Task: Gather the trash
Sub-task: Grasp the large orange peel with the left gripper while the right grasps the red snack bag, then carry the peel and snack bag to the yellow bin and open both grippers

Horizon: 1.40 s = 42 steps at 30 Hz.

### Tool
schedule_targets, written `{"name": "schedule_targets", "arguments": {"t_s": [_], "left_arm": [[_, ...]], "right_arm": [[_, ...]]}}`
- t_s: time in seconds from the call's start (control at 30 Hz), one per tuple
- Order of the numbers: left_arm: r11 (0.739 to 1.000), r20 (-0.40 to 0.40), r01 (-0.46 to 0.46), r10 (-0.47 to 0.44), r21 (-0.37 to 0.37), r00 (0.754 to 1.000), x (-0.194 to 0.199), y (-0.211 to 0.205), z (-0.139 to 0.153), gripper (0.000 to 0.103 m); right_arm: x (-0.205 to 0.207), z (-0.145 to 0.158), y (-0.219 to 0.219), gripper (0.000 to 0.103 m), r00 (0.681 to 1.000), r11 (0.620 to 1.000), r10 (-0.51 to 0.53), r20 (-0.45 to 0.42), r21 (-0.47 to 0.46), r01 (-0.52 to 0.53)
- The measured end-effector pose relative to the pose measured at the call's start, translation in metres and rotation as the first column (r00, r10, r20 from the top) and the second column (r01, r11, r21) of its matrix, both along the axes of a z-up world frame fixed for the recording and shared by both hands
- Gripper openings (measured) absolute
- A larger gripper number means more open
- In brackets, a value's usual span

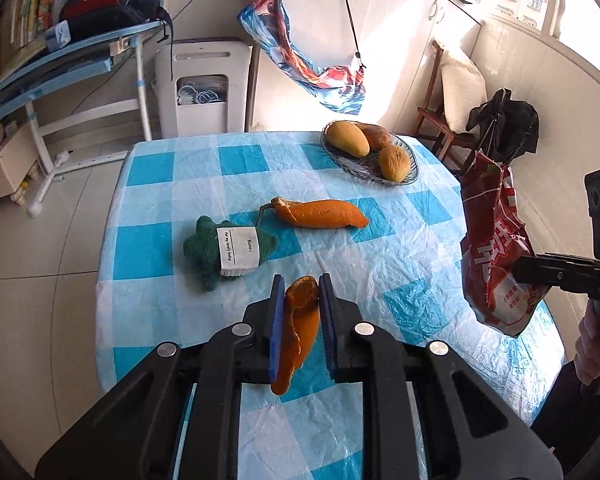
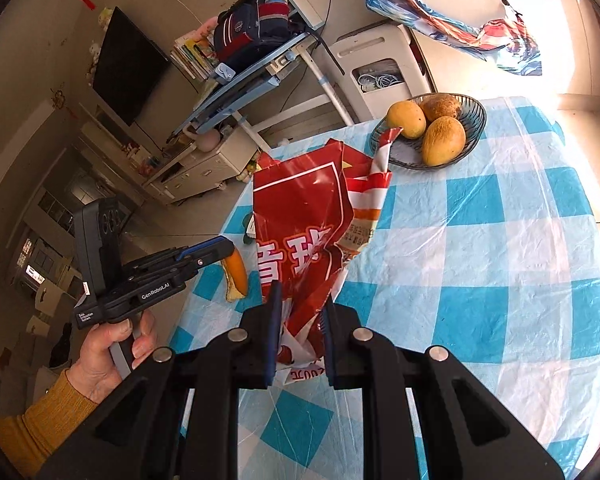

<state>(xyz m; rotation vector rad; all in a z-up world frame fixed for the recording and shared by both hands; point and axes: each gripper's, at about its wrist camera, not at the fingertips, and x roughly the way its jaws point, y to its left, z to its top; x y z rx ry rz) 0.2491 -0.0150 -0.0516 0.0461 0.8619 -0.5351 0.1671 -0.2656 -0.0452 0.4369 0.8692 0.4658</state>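
My left gripper [image 1: 302,290] is shut on a strip of orange peel [image 1: 298,328] and holds it above the checked table; it also shows in the right wrist view [image 2: 230,250] with the peel [image 2: 236,274] hanging from it. A second, longer orange peel [image 1: 320,214] lies on the table's middle. My right gripper [image 2: 302,300] is shut on the lower part of a red plastic bag [image 2: 308,224], held upright over the table; the bag also shows at the right of the left wrist view [image 1: 492,248].
A green knitted toy with a white label [image 1: 224,250] lies left of the long peel. A glass bowl [image 1: 370,166] with three mangoes stands at the far right corner of the blue-and-white tablecloth [image 1: 400,280]. A wooden chair [image 1: 440,120] and a desk [image 1: 60,64] stand beyond the table.
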Motion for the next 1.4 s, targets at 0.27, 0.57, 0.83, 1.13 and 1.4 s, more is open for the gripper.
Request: {"name": "schedule_targets", "arguments": {"t_s": [0.27, 0.57, 0.83, 1.13, 1.4], "left_arm": [[0.992, 0.0, 0.007, -0.007, 0.125, 1.0, -0.006, -0.004, -0.014, 0.024], [0.984, -0.074, -0.01, 0.024, 0.18, 0.997, -0.007, 0.008, -0.046, 0.027], [0.998, -0.048, -0.04, 0.042, 0.046, 0.998, -0.041, 0.018, -0.014, 0.017], [0.993, 0.012, -0.117, 0.117, 0.005, 0.993, -0.116, 0.037, 0.011, 0.017], [0.987, 0.014, -0.154, 0.155, -0.037, 0.988, -0.165, 0.055, 0.013, 0.017]], "right_arm": [[-0.02, 0.005, 0.006, 0.019, 1.0, 0.999, 0.028, 0.01, -0.034, -0.028], [-0.03, 0.008, 0.019, 0.019, 0.998, 0.997, 0.062, 0.018, -0.057, -0.061], [-0.036, 0.011, 0.026, 0.019, 0.994, 0.994, 0.107, 0.019, -0.028, -0.107], [-0.087, 0.022, 0.061, 0.019, 0.962, 0.962, 0.27, 0.039, -0.063, -0.267], [-0.152, -0.021, 0.109, 0.019, 0.89, 0.873, 0.447, -0.094, -0.172, -0.457]]}}
